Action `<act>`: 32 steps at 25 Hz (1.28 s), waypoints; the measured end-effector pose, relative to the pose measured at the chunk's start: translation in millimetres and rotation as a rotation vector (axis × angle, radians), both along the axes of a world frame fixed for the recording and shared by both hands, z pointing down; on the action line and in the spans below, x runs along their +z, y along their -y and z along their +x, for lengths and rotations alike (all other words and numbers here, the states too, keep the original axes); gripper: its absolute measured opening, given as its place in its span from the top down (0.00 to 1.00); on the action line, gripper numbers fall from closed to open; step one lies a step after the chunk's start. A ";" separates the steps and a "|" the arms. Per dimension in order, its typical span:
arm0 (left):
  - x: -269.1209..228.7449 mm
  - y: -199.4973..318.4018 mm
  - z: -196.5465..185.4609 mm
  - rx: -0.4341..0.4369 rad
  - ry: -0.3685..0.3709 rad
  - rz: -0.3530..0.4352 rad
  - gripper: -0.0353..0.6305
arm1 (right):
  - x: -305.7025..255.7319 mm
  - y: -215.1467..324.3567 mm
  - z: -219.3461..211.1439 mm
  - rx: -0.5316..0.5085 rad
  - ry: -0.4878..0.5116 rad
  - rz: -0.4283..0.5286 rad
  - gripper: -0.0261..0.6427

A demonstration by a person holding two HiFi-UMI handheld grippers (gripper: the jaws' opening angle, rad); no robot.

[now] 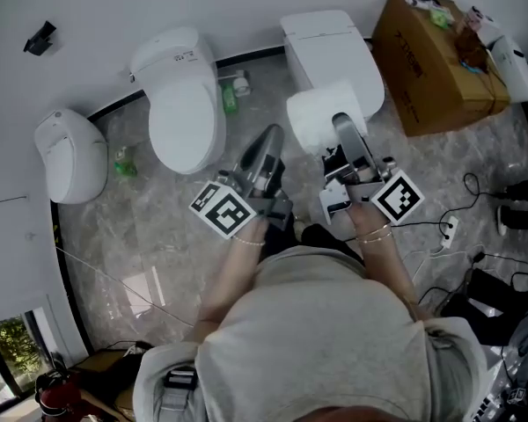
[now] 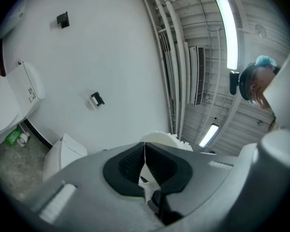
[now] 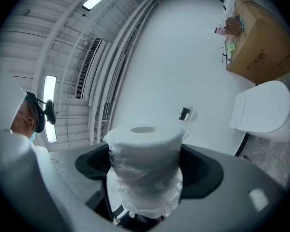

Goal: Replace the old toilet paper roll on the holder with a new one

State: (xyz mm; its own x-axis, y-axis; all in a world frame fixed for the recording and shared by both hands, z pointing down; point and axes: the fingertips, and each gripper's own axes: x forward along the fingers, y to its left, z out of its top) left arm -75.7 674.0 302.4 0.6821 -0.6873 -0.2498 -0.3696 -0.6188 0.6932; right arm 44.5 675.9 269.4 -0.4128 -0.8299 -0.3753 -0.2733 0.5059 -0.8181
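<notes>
My right gripper (image 1: 345,139) is shut on a new toilet paper roll (image 1: 324,115) still in clear plastic wrap; in the right gripper view the roll (image 3: 144,170) stands upright between the jaws of that gripper (image 3: 145,166). My left gripper (image 1: 266,146) is beside it on the left, jaws shut. In the left gripper view a thin white scrap (image 2: 145,175) is pinched between the jaws of the left gripper (image 2: 145,166), and a ruffled white edge (image 2: 165,138) shows past the tips. A small black holder (image 2: 96,99) hangs on the white wall, and the holder (image 3: 184,114) appears bare.
Two white toilets (image 1: 185,95) (image 1: 330,47) stand against the wall, with a white urinal-like unit (image 1: 70,156) at left. A cardboard box (image 1: 440,60) sits at right. Green bottles (image 1: 230,95) (image 1: 123,161) are on the marble floor. Cables and a power strip (image 1: 449,229) lie at right.
</notes>
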 end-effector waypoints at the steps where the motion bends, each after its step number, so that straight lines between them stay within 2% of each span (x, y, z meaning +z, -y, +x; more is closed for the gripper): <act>1: 2.7 1.2 2.8 0.001 0.004 -0.009 0.93 | 3.6 2.2 1.6 -0.001 0.005 -0.011 0.33; 6: 9.3 29.8 3.5 0.008 0.010 -0.010 0.93 | 25.5 29.8 -2.0 0.023 -0.052 -0.080 0.33; 9: 12.1 62.6 -1.1 0.009 -0.004 -0.005 0.93 | 29.0 60.4 0.3 0.037 -0.028 -0.089 0.33; 14: 3.5 136.2 -16.2 0.037 -0.018 0.051 0.93 | 22.2 135.7 -7.3 0.066 0.042 -0.068 0.33; 20: -15.4 264.7 -39.1 0.065 -0.019 0.075 0.93 | 4.5 266.0 -41.4 0.047 0.049 -0.036 0.33; 24: -23.6 291.6 -44.0 0.082 -0.004 0.113 0.93 | -4.9 290.4 -48.7 0.037 0.101 0.003 0.33; 28: -25.8 353.0 -46.6 0.120 0.022 0.126 0.93 | -3.9 349.1 -58.0 0.073 0.060 0.007 0.34; 32: -13.2 383.6 -38.2 0.160 0.029 0.085 0.93 | 14.3 381.1 -52.4 0.101 0.080 -0.036 0.33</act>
